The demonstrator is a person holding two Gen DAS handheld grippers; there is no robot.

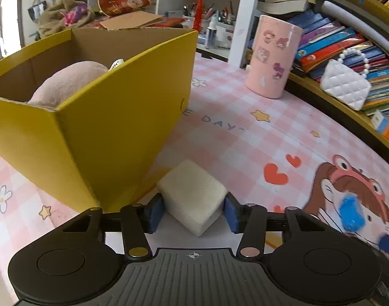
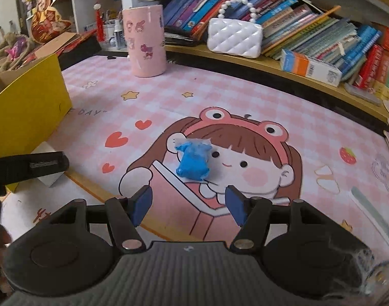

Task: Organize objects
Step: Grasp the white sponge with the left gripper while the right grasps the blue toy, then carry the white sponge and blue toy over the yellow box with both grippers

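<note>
Left gripper (image 1: pixel 193 213) clenched on foam block (image 1: pixel 193 193): lift clear above yellow box (image 1: pixel 105 117) rim before releasing. Right gripper (image 2: pixel 188 205) released, near blue wad (image 2: pixel 193 163).

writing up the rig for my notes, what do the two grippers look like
Both match: the left gripper and right gripper have blue pads on black fingers, black linkage bars with metal rivets, round black housings, and a grey ribbed centre plate with a small crosshair mark.
</note>
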